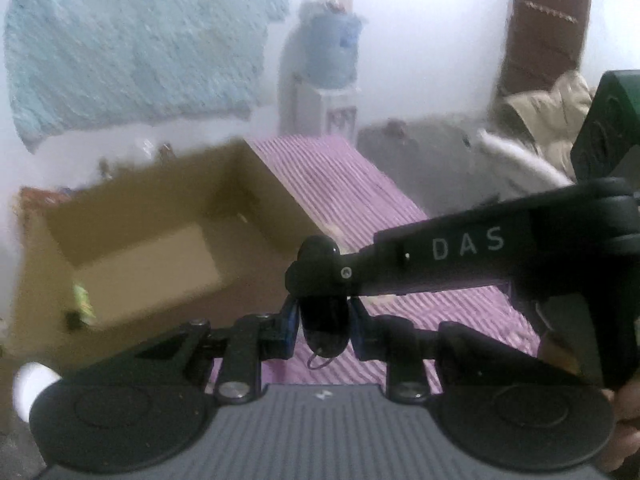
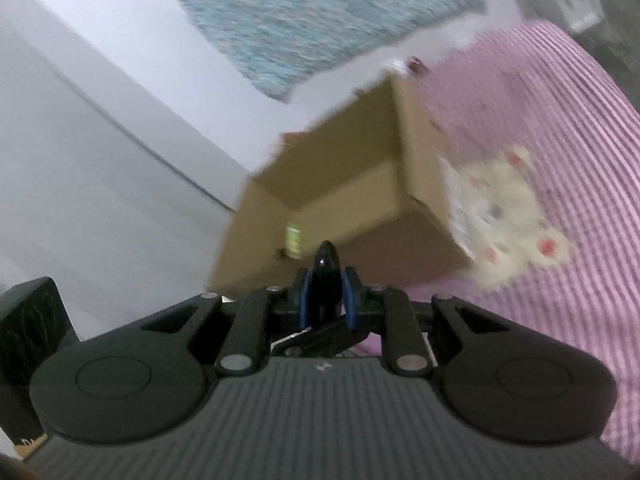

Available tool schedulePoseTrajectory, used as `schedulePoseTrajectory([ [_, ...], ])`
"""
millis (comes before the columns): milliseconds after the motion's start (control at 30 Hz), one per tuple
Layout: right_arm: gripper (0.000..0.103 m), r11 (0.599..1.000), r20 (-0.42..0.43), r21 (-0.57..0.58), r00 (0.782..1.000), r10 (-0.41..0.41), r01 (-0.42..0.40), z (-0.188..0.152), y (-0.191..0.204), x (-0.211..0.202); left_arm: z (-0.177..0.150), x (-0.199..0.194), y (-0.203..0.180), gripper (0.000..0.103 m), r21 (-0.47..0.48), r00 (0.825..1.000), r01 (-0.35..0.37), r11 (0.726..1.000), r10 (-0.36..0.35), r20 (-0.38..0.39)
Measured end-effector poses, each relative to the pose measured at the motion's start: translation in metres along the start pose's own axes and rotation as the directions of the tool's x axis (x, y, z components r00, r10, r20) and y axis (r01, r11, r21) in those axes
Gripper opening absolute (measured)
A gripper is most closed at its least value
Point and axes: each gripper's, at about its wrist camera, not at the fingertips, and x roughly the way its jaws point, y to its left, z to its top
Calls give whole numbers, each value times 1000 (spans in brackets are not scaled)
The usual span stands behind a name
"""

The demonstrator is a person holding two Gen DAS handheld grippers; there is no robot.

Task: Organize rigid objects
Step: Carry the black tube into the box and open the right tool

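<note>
Left wrist view: an open brown cardboard box [image 1: 160, 236] sits at ten o'clock on the pink-and-white striped bedcover [image 1: 344, 176]. Inside, against its near-left wall, lies a small green-labelled item [image 1: 82, 304], too blurred to identify; the rest of the box floor shows bare cardboard. The left gripper [image 1: 325, 328] sits at centre, its blue-padded jaws pressed onto a glossy black oval object [image 1: 322, 332] with a thin cord loop hanging from its lower end. The right gripper [image 1: 320, 268] reaches in from three o'clock, its tip meeting the top of the same object; its black arm reads "DAS". At twelve o'clock stands a white water dispenser with a blue bottle [image 1: 330, 56]; at eleven o'clock hangs a pale teal textured cloth [image 1: 136, 44] on the white wall. A beige garment [image 1: 548, 120] lies at two o'clock.

Right wrist view: the cardboard box [image 2: 416, 148] appears at twelve o'clock, tilted in frame, with the green-labelled item [image 2: 293, 242] near its lower inner edge. The right gripper [image 2: 326, 300] pinches the black oval object [image 2: 326, 272], held in the air in front of the box. A cream patch with red spots [image 2: 516, 216], blurred, lies on the bedcover [image 2: 560, 100] at three o'clock beside the box
</note>
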Motion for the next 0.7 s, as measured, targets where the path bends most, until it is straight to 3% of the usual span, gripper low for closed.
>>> schedulePoseTrajectory([
  [167,16,995,-47,-75,997,65,-68,41,49,35,32,-11,49,27,-39,998,-68,997,68,0],
  [333,16,996,-198,-12,977,82,-86,89,66,115,62,27,125,27,-154,986,-107,982,85,-142],
  [467,16,996,-326,85,943,66,-40,110,56,192,72,80,180,26,-258,956,-136,956,59,-287],
  [700,16,984,-419,171,908,26,50,117,43,277,68,138,230,26,-267,897,-246,932,114,-427],
])
